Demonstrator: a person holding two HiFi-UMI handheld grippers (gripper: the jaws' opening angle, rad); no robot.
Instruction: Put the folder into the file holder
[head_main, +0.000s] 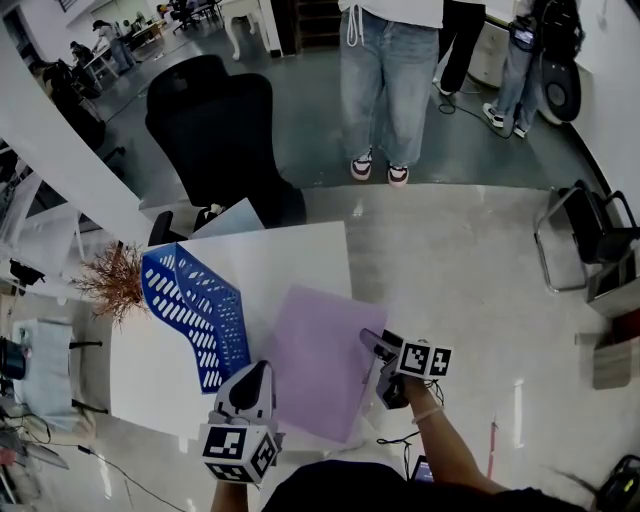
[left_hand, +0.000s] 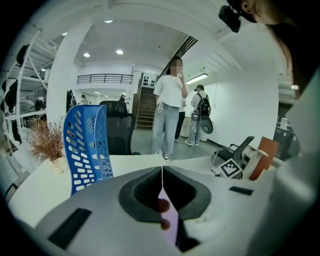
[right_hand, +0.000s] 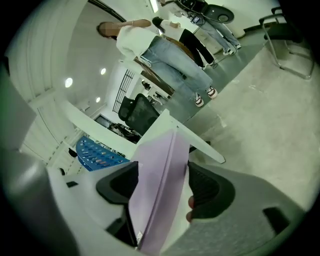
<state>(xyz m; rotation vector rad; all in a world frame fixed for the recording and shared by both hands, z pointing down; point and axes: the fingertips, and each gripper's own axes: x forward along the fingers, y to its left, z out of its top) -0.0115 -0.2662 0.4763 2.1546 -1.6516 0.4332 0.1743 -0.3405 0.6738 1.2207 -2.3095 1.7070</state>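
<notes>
A purple folder (head_main: 315, 355) lies flat on the white table (head_main: 290, 255), its near corner hanging over the front edge. To its left stands the blue mesh file holder (head_main: 195, 305), also in the left gripper view (left_hand: 85, 150) and the right gripper view (right_hand: 97, 155). My left gripper (head_main: 262, 368) is at the folder's left edge, and its jaws (left_hand: 161, 192) are shut on the thin purple folder (left_hand: 169, 220). At the folder's right edge, my right gripper (head_main: 372, 345) stands open. The folder (right_hand: 157, 190) runs between its pads with a gap on the right side.
A black office chair (head_main: 225, 130) stands behind the table, and a person in jeans (head_main: 385, 80) stands farther back. A dried plant (head_main: 110, 280) sits left of the file holder. A pale sheet (head_main: 230, 218) pokes up at the table's back edge. A grey chair (head_main: 590, 230) is far right.
</notes>
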